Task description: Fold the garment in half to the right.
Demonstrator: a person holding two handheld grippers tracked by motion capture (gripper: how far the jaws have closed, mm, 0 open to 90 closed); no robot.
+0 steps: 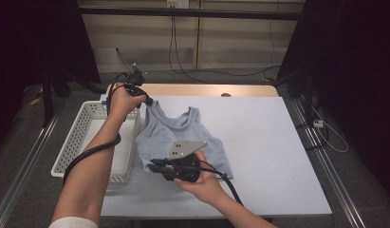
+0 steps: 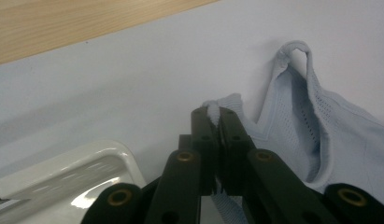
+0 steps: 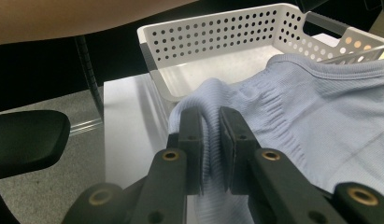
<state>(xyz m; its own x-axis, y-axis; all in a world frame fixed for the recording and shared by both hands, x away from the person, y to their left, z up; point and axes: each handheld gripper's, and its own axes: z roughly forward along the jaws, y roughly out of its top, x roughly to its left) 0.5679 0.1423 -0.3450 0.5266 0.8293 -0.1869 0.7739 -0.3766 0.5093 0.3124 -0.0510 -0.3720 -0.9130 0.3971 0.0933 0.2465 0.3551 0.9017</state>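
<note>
Tank top gripped at two corners, not yet moved to the basket.

I have the pale blue tank top lying flat on the white surface, just right of the white perforated basket. My left gripper is clamped on the far left shoulder strap; my right gripper pinches a fold of the near left hem. I judge both grasps done; the lift and whatever follows, a fold or a move into the empty basket, remain.
</note>
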